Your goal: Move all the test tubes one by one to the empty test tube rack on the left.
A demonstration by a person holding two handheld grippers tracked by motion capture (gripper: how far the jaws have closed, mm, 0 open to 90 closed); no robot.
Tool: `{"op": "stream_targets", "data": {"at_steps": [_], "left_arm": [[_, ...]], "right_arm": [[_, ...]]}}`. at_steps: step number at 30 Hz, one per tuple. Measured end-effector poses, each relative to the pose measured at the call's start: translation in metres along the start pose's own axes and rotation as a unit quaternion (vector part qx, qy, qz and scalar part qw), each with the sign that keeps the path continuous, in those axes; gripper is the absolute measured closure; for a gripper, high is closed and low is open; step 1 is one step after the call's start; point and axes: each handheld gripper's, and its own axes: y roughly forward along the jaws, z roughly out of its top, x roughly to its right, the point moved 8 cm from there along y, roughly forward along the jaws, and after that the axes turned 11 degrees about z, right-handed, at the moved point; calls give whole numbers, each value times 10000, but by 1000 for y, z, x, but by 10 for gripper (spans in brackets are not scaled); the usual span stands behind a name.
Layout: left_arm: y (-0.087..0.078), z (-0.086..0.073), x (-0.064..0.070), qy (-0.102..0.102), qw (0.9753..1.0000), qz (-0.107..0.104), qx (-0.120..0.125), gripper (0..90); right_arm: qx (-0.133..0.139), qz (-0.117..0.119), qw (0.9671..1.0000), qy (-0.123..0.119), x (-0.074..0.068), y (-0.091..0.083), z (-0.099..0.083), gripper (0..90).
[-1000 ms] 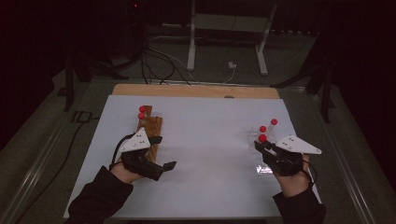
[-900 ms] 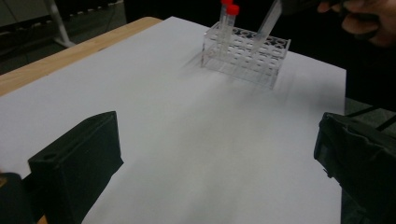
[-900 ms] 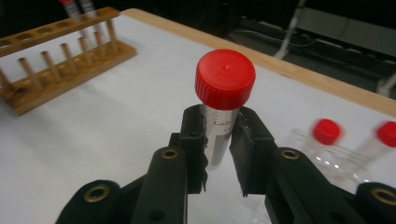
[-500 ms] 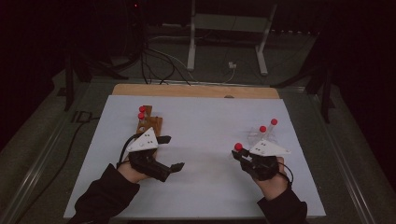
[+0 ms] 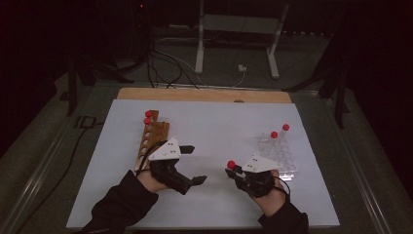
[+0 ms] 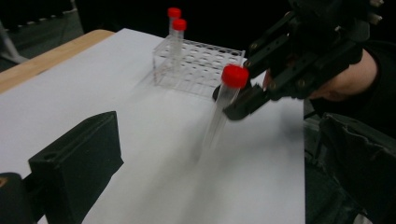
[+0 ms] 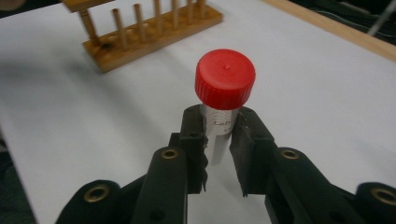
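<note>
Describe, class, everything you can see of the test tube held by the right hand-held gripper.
The test tube is a clear, plastic-looking cylinder with a red screw cap and faint printing just below it. It stands roughly upright, clamped under the cap between the two black jaws of the right hand-held gripper. It hangs above the white table, between the wooden rack and the clear rack.
</note>
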Motion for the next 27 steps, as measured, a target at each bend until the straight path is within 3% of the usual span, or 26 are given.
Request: {"op": "stream_targets", "data": {"at_steps": [5,10,14,27], "left_arm": [[10,1,10,84,9998,-166,-28,22],[19,2,18,149,9994,-297,-13,86],[24,2,23,208,9990,-386,-23,172],[38,1,29,388,9985,-377,-10,494]], "right_arm": [[-78,181,9997,-109,-12,7,-1,746],[-102,302,9994,-137,-20,10,-1,746],[-121,382,9991,-167,-24,13,-1,746],[-95,492,9986,-177,-29,12,0,746]]}}
